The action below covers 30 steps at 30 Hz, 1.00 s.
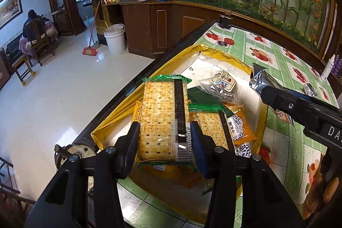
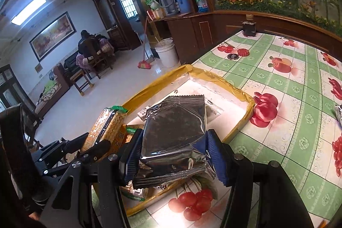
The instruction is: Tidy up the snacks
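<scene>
The left gripper (image 1: 164, 138) is pinching a cracker packet (image 1: 163, 119) by its two long sides, near the packet's close end, so the packet's long axis is running straight ahead along the fingers, its green crimped far end pointing away from the gripper and slightly up. The packet is hanging just over a shallow tray (image 1: 149, 78) with yellow-taped walls, which is sitting on the bench (image 1: 284, 142) directly below and ahead of this gripper. Beneath and to the right of the held packet, a second cracker packet (image 1: 210, 127) is lying in the tray, its long axis roughly parallel, beside an orange sachet (image 1: 241, 121); further ahead a small clear-wrapped snack (image 1: 220, 87) is resting on the tray floor. The right gripper (image 2: 171, 153) is clamping a silver foil packet (image 2: 175, 127) across its width near the close end, the long axis again lying along the fingers with the serrated far edge pointing forward over the tray (image 2: 239, 87). In the right wrist view, the left gripper's cracker packet (image 2: 102, 129) is showing edge-on to the left of the foil packet, tilted upward, just beside it.
</scene>
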Each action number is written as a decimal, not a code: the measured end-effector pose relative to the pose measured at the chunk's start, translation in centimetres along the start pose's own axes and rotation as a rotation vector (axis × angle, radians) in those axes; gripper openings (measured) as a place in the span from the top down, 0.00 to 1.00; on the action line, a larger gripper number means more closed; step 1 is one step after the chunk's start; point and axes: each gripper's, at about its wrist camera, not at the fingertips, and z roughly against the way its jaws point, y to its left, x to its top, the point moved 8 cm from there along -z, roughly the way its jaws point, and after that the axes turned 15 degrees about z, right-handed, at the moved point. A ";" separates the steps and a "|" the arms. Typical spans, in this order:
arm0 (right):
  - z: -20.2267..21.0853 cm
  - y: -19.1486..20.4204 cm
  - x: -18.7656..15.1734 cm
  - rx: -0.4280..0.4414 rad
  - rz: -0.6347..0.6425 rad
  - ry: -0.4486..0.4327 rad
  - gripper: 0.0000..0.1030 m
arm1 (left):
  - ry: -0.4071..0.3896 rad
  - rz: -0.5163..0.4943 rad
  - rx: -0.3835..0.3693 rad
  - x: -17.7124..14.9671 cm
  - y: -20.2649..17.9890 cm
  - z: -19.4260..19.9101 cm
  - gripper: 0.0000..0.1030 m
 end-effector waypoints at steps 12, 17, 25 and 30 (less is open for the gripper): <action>-3.7 -1.5 0.3 -0.003 -0.016 0.040 0.42 | 0.015 -0.012 0.050 1.9 -0.7 -2.6 0.54; -4.6 -2.3 0.3 -0.010 -0.043 0.061 0.40 | 0.055 -0.017 0.057 1.9 -1.2 -3.6 0.37; -2.5 -3.0 0.0 -0.002 -0.074 0.026 0.40 | 0.020 -0.003 0.035 2.3 -1.2 -1.9 0.32; -0.2 -3.8 -0.8 -0.019 -0.097 0.006 0.40 | 0.004 -0.006 0.020 2.3 -1.6 -0.7 0.28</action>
